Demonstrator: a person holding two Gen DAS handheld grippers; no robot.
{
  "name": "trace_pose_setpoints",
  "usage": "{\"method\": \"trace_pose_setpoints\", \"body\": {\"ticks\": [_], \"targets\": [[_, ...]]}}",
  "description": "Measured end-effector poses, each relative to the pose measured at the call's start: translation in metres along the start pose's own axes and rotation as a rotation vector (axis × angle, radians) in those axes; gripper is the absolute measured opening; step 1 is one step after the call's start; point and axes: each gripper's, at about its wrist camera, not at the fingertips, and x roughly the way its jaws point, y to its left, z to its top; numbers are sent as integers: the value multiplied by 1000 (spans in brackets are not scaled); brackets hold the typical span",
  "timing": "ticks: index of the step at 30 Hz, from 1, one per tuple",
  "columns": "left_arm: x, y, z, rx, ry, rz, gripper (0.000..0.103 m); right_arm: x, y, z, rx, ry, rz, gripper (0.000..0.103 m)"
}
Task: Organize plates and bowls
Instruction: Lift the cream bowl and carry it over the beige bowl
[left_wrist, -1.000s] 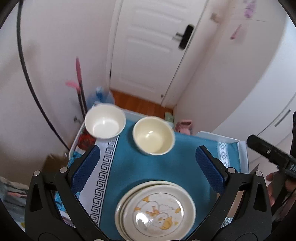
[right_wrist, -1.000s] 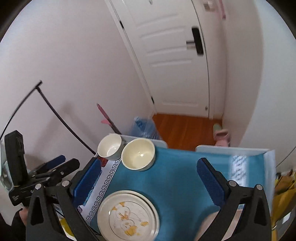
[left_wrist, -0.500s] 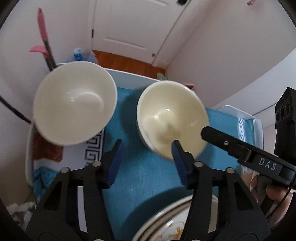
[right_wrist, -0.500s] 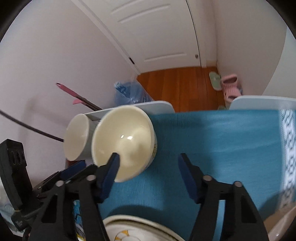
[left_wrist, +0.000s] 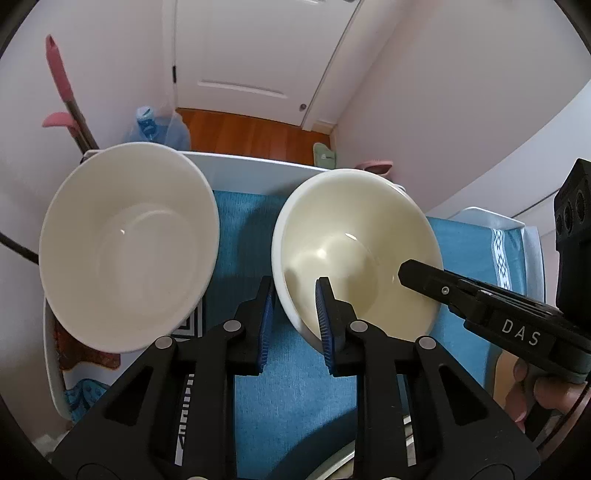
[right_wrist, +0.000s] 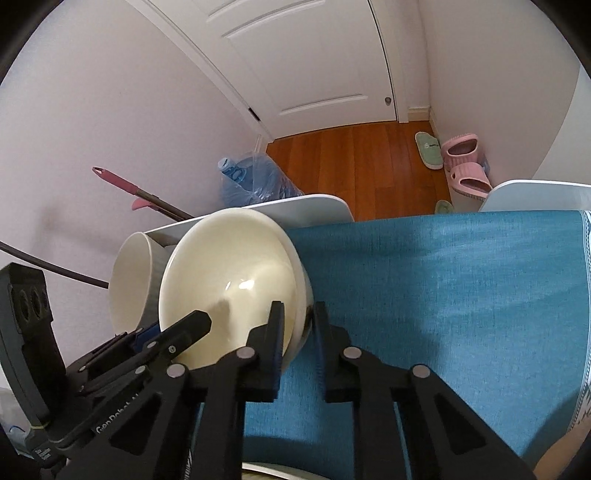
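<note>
A cream bowl (left_wrist: 354, 251) stands on the blue cloth (left_wrist: 288, 398), and a white bowl (left_wrist: 125, 251) stands to its left. My left gripper (left_wrist: 293, 299) is shut on the cream bowl's near-left rim, one finger inside and one outside. My right gripper (right_wrist: 297, 317) is shut on the same cream bowl (right_wrist: 229, 280) at its right rim. The white bowl (right_wrist: 129, 277) shows behind it in the right wrist view. A plate rim (left_wrist: 332, 461) peeks out at the bottom edge.
The cloth (right_wrist: 443, 295) covers a white table (right_wrist: 314, 205). Beyond the table's far edge are a wooden floor (right_wrist: 351, 155), a water jug (right_wrist: 255, 184), pink slippers (right_wrist: 465, 166) and a mop handle (left_wrist: 62, 85) against the wall.
Both grippers have moved forward and down to the cream bowl and closed on its rim, left on the left side, right on the right side. The plates have slipped out of view.
</note>
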Motion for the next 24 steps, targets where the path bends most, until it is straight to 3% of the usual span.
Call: {"method": "trace_pose_setpoints", "body": {"ticks": [11, 18, 24], "targets": [[-23, -21, 6, 47, -55, 15, 20, -15, -1, -5, -1, -46, 16, 14], [-65, -55, 3, 102, -139, 8, 20, -65, 0, -13, -18, -150, 18, 14], [-106, -110, -10, 164, -212, -10, 20, -128, -9, -31, -41, -238, 6, 14]]}}
